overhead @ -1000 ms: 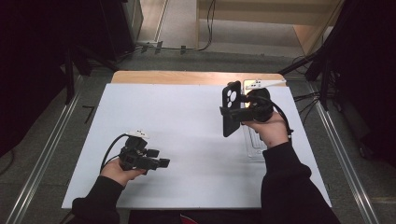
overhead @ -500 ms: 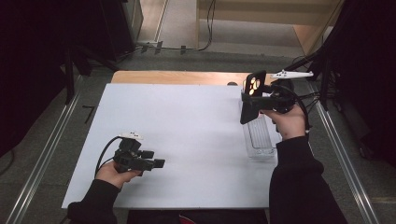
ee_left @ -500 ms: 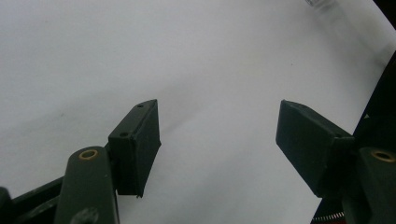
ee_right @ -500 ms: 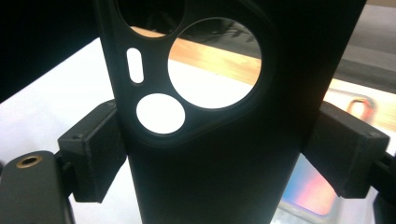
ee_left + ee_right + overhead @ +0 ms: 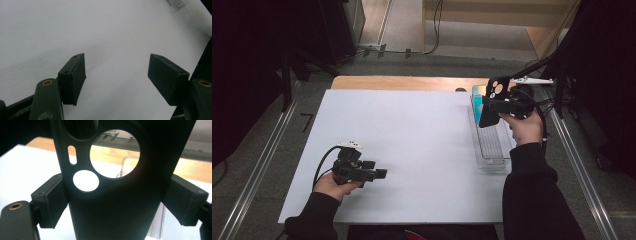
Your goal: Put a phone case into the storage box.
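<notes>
Near desk's far right corner, black phone case [image 5: 490, 102] hangs upright in my right tongs [image 5: 492, 106], clamped by its sides, camera cutouts on top [image 5: 100, 157]. Case sits above far end of clear tray [image 5: 490, 150] along right edge; teal item [image 5: 477, 97] stands at tray's far end. Pickup done, I judge; lowering case into tray and release left. Left tongs [image 5: 116, 75] gape wide, nothing between, low over front left of desk [image 5: 412, 130].
</notes>
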Demonstrator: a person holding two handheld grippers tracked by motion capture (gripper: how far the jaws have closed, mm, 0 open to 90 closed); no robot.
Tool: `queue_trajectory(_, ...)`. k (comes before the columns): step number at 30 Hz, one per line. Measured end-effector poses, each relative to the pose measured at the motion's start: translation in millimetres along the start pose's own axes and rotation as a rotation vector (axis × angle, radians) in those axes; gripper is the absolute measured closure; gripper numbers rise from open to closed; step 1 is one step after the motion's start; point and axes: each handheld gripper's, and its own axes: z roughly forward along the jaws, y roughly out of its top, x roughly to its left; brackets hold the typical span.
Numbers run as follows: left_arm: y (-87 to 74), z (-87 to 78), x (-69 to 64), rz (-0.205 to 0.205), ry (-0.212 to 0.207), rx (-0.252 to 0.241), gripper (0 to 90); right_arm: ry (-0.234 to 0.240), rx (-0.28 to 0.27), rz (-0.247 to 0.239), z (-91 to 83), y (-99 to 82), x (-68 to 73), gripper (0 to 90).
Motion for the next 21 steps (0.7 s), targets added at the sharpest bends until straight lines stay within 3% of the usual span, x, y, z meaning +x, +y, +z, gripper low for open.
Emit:
queue_trajectory(4, -0.3, -0.7, 1.3, -0.014, -0.008, -0.014, 30.1, -0.069, 0.025, 0.013, 9.7, -6.7, -7.5, 11.5)
queue_trajectory(6, -0.1, -0.9, 1.0, -0.013, -0.009, -0.015, 30.1, -0.073, 0.013, 0.025, 13.3, -9.7, -8.5, 11.5)
queue_trajectory(11, 0.6, -0.1, -0.1, -0.002, -0.012, -0.012, 30.1, -0.116, 0.061, 0.012, 30.3, -17.1, -8.5, 11.5)
queue_trajectory(15, 0.5, 0.0, -0.6, 0.006, -0.016, -0.012, 30.1, -0.120, 0.077, 0.046, 42.7, -22.1, -11.2, 11.5)
queue_trajectory(21, 1.1, 0.5, 0.0, 0.004, -0.018, -0.011, 30.2, -0.156, 0.103, 0.041, 62.0, -25.1, -11.9, 11.5)
